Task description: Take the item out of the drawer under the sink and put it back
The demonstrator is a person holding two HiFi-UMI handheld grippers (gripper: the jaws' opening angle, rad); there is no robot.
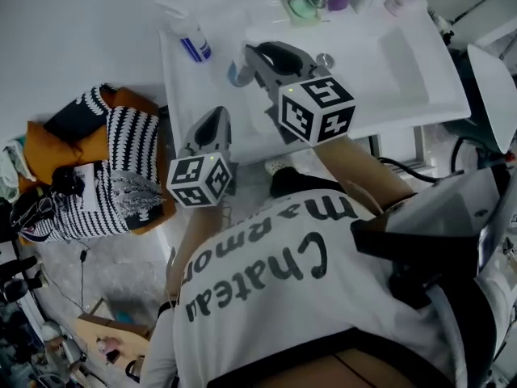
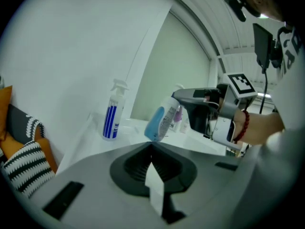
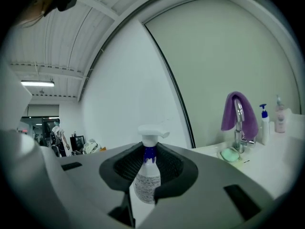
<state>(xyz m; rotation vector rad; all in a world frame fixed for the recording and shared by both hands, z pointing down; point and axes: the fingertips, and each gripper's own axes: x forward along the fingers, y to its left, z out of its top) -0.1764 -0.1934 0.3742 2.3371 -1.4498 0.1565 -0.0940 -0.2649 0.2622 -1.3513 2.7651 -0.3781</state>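
My right gripper [image 1: 257, 53] hovers over the left part of the white sink counter [image 1: 210, 79]. From the left gripper view it [image 2: 183, 99] is shut on a white labelled bottle [image 2: 162, 120] whose light-blue end hangs down to the left. In the right gripper view a bottle with a blue neck and white spray head [image 3: 148, 173] fills the gap between the jaws. My left gripper [image 1: 214, 115] sits at the counter's front edge, jaws shut and holding nothing [image 2: 151, 149]. The drawer is hidden.
A blue-striped spray bottle [image 1: 192, 40] stands on the counter's left end. A tap draped with a purple cloth [image 3: 238, 113], a green soap dish [image 1: 300, 6] and small bottles line the back. The basin [image 1: 404, 55] lies right. Cushions and clothes [image 1: 105, 160] are heaped on the floor at left.
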